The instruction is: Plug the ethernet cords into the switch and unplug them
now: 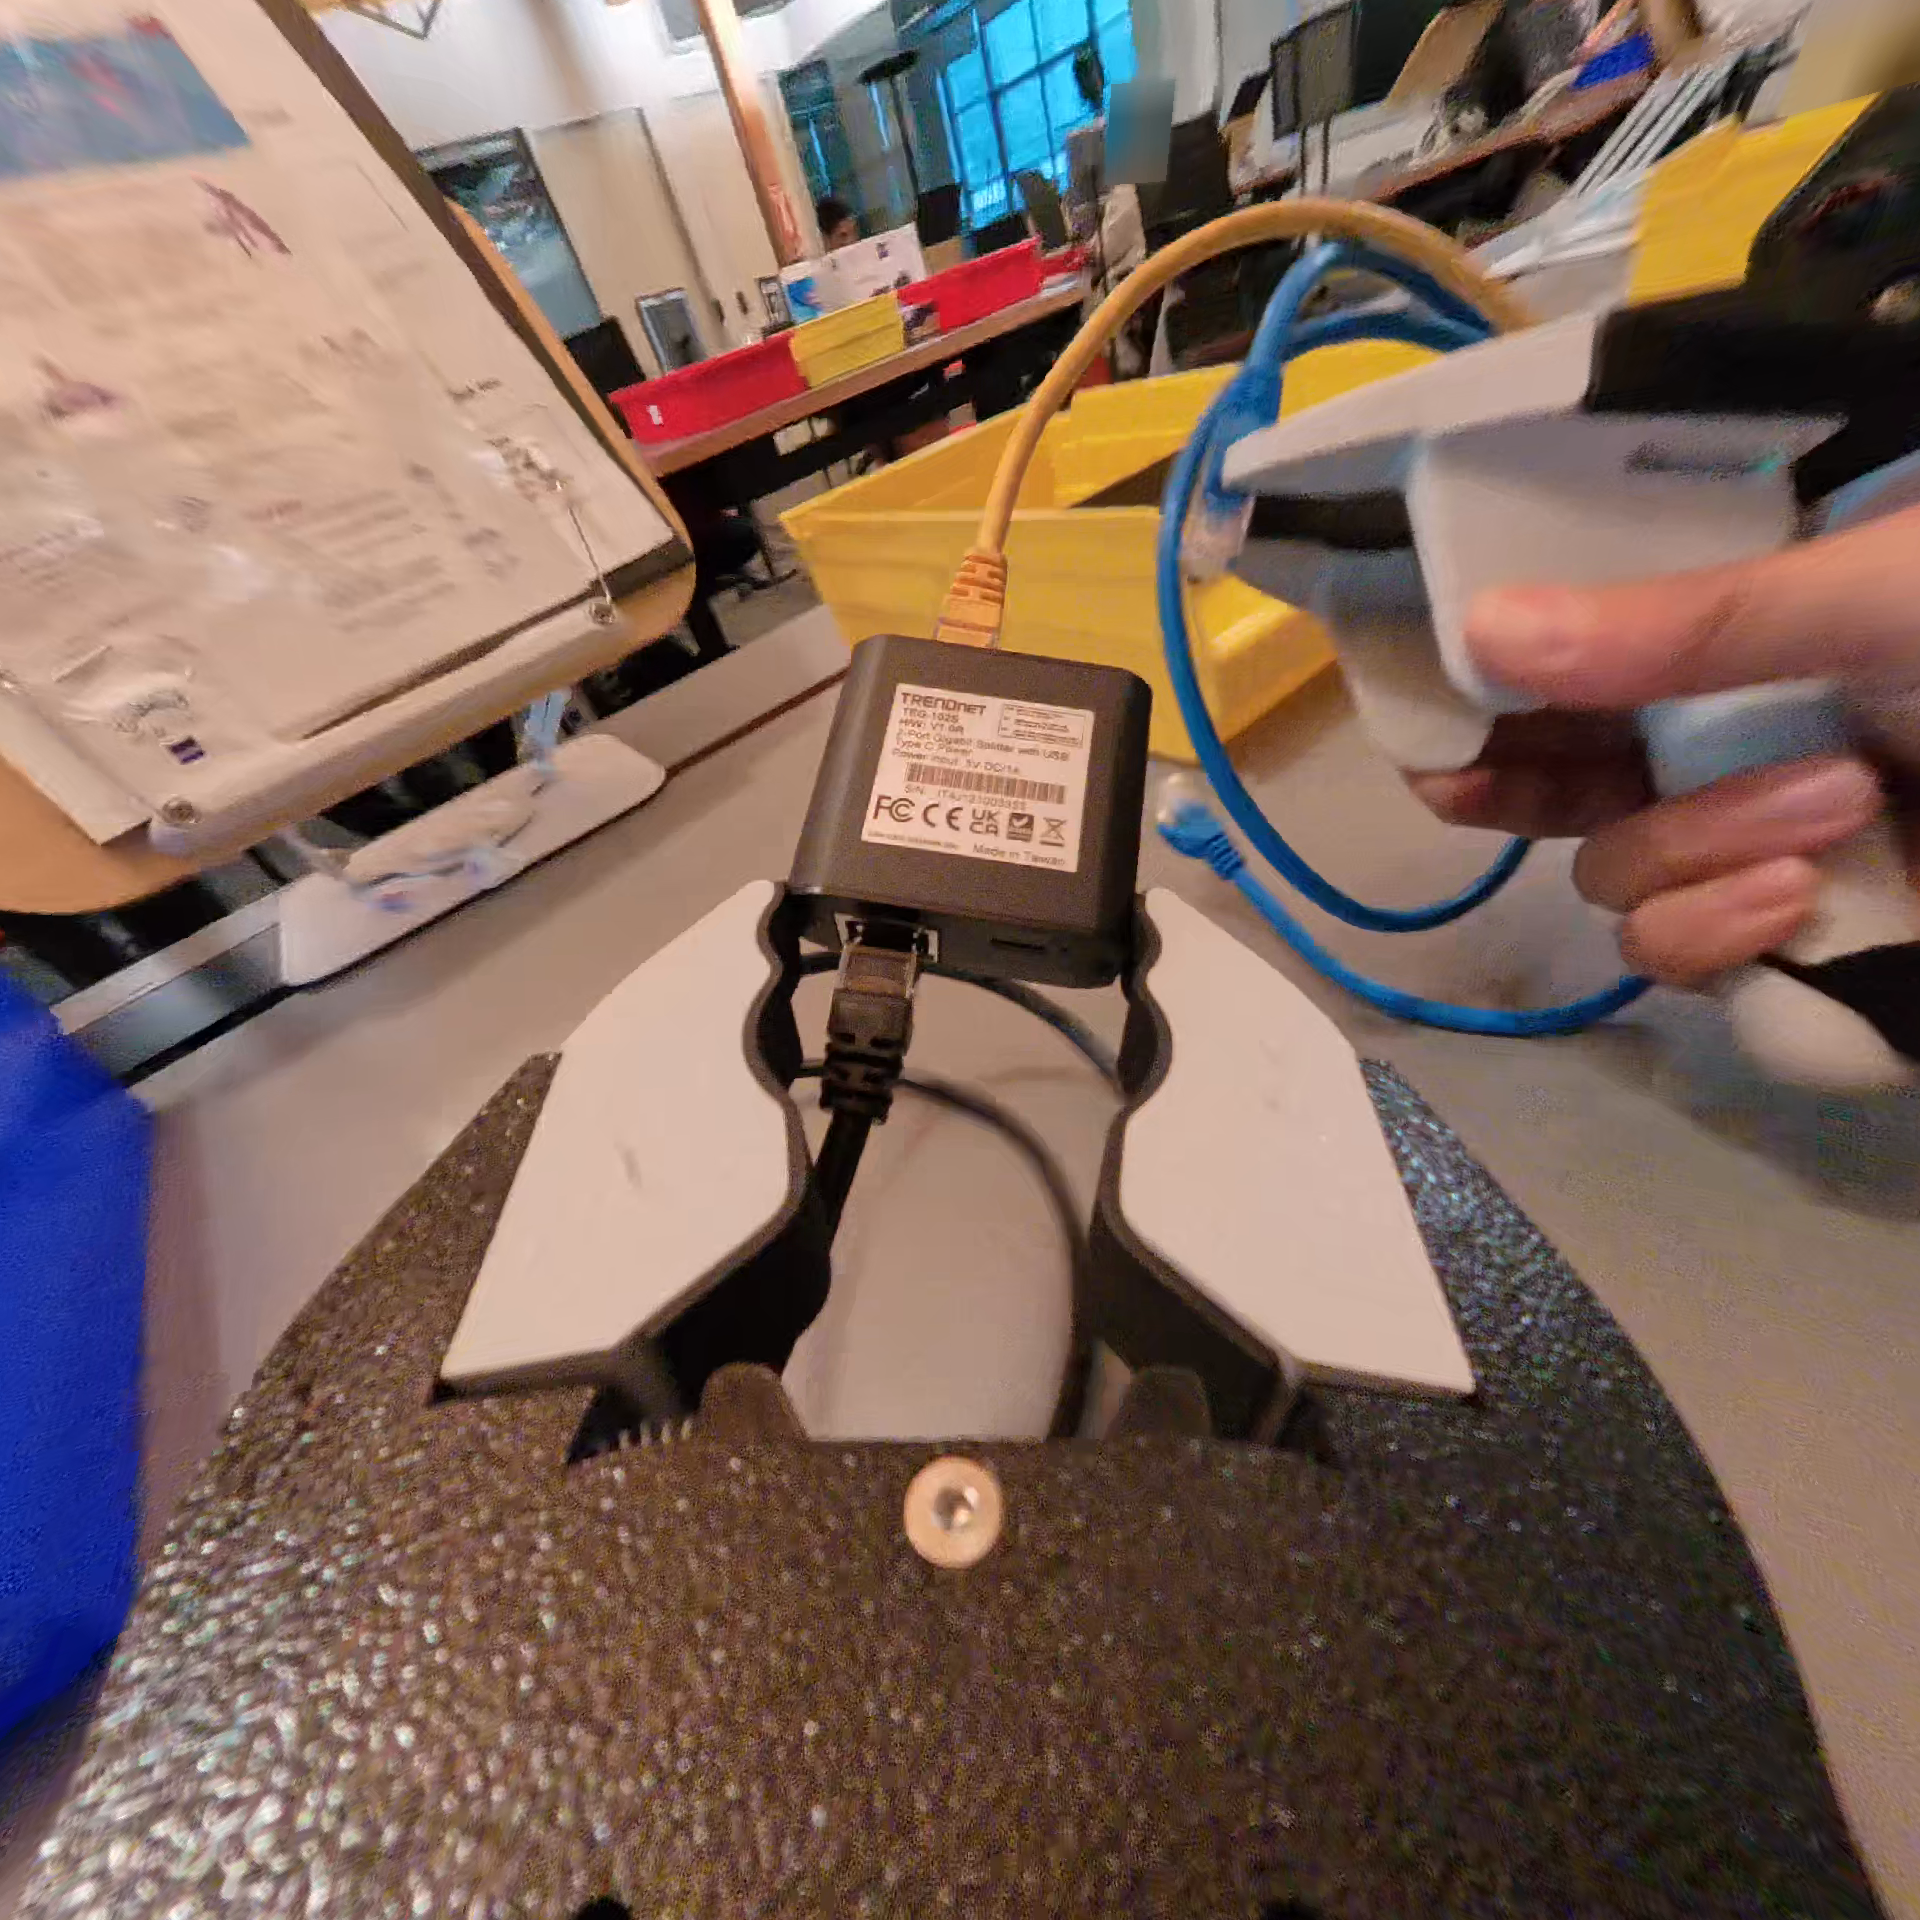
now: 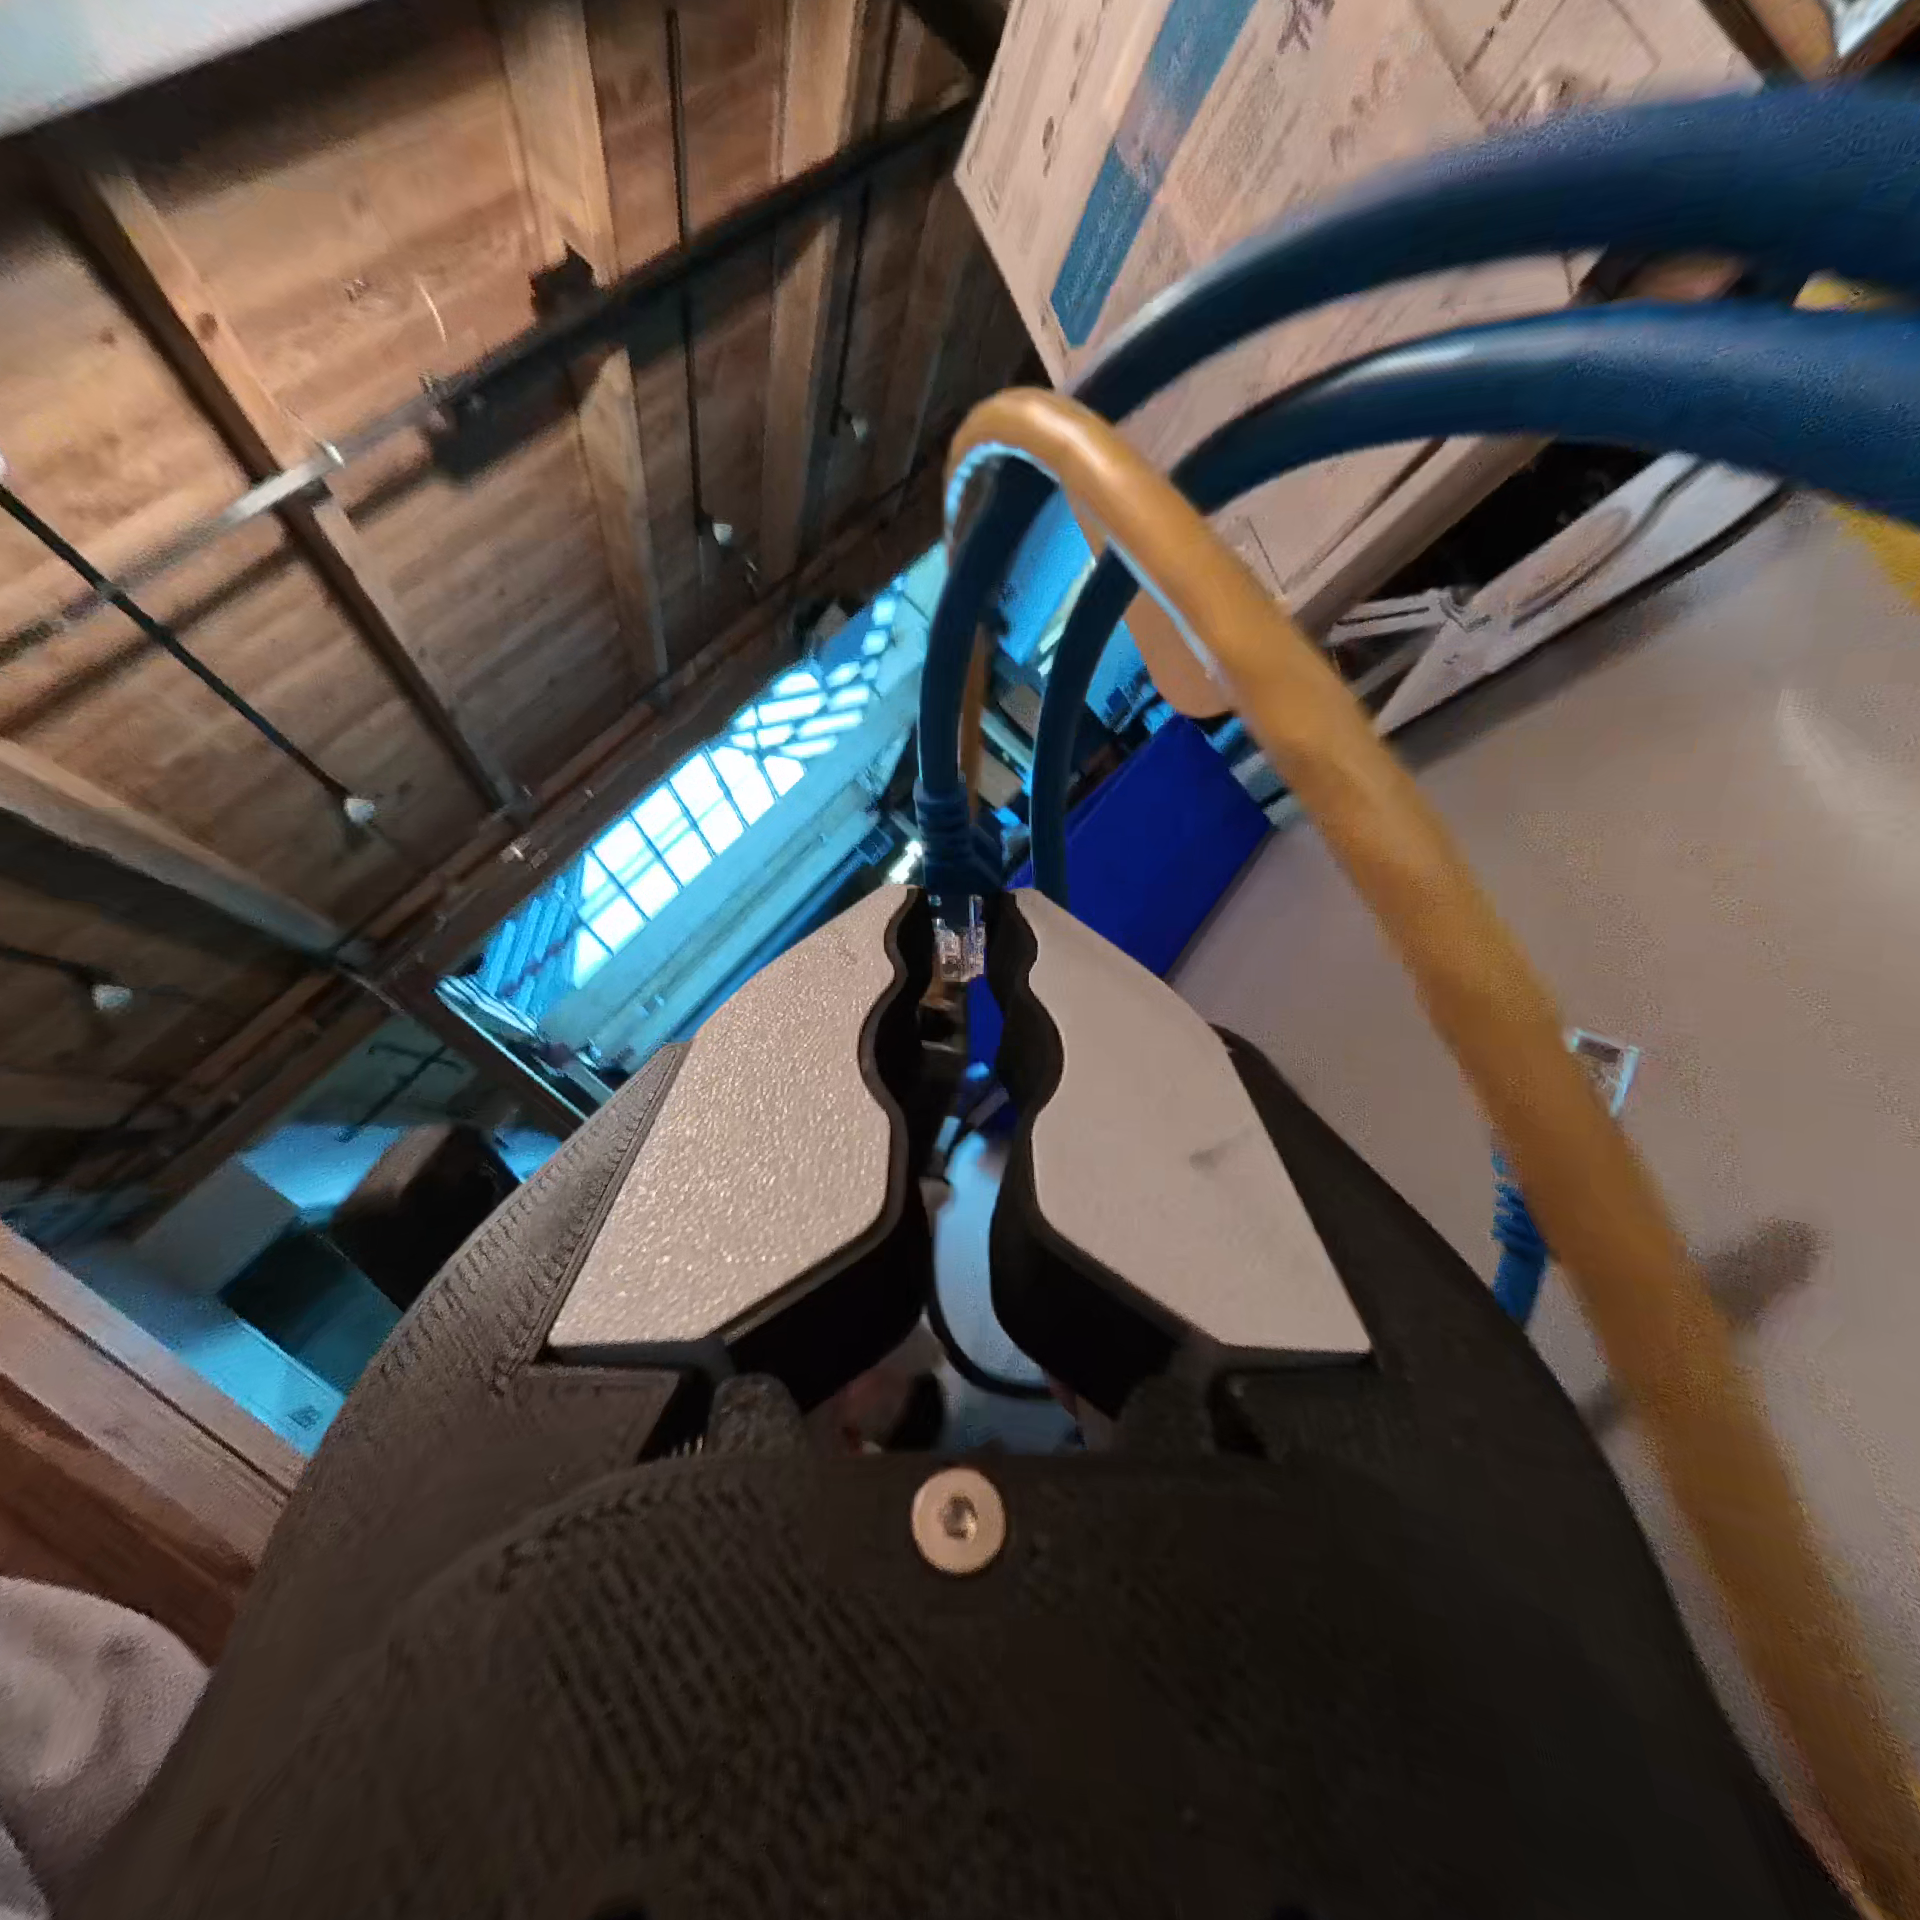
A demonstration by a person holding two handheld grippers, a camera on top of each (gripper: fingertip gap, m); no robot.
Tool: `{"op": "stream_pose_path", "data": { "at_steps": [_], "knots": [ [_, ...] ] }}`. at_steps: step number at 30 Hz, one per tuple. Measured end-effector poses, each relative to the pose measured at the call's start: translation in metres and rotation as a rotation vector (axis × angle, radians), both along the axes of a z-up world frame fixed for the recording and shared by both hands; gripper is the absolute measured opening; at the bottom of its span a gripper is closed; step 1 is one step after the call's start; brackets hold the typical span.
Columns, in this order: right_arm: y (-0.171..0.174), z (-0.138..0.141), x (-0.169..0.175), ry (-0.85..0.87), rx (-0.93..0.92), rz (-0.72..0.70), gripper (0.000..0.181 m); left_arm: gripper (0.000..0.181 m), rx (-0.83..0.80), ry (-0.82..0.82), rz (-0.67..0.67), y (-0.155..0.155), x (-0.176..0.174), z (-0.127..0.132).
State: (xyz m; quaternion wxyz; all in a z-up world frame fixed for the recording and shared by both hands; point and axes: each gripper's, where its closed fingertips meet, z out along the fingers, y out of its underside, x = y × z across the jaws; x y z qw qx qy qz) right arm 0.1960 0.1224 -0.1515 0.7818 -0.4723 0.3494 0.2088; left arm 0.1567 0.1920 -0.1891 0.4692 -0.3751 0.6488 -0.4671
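Observation:
The black switch [image 1: 971,790] lies label side up on the grey table, and my left gripper [image 1: 961,925] is shut on its near end, one finger on each side. A black cord [image 1: 873,997] is plugged into its near port. A yellow cord [image 1: 982,587] is plugged into its far side and arcs up to the right; it also shows in the right wrist view [image 2: 1403,831]. My right gripper [image 2: 958,940] is shut on the clear plug of the blue cord [image 2: 951,831], held in the air right of the switch. It shows in the left wrist view [image 1: 1231,520] too. The blue cord's other plug [image 1: 1195,826] lies on the table.
A yellow bin [image 1: 1091,582] stands just behind the switch. A poster board on a stand [image 1: 260,468] leans at the left. A person's hand [image 1: 1714,790] holds the right gripper. The blue cord loops over the table [image 1: 1403,935] at the right. Red and yellow bins [image 1: 810,353] sit on a far table. The gap from one gripper's tips to the other's is roughly 9 centimetres.

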Motion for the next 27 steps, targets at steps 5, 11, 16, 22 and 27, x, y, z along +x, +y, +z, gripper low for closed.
{"op": "stream_pose_path", "data": {
  "at_steps": [5,11,16,22,27],
  "knots": [
    [0.0,0.01,-0.036,-0.191,-0.222,0.1,0.012,0.059,-0.031,-0.071,0.026,0.004,0.0,0.037],
    [-0.019,0.033,-0.091,-0.383,-0.433,0.374,0.012,0.059,-0.138,-0.131,0.168,0.053,-0.005,0.066],
    [-0.022,-0.012,-0.11,-0.362,-0.657,0.536,0.012,0.059,-0.31,-0.12,0.091,0.052,-0.008,0.082],
    [-0.024,-0.037,-0.11,-0.318,-0.693,0.619,0.012,0.059,-0.335,-0.165,0.148,0.061,-0.015,0.092],
    [-0.05,-0.013,-0.081,-0.392,-0.754,0.513,0.012,0.059,-0.507,-0.23,0.156,0.081,-0.027,0.107]
  ]
}}
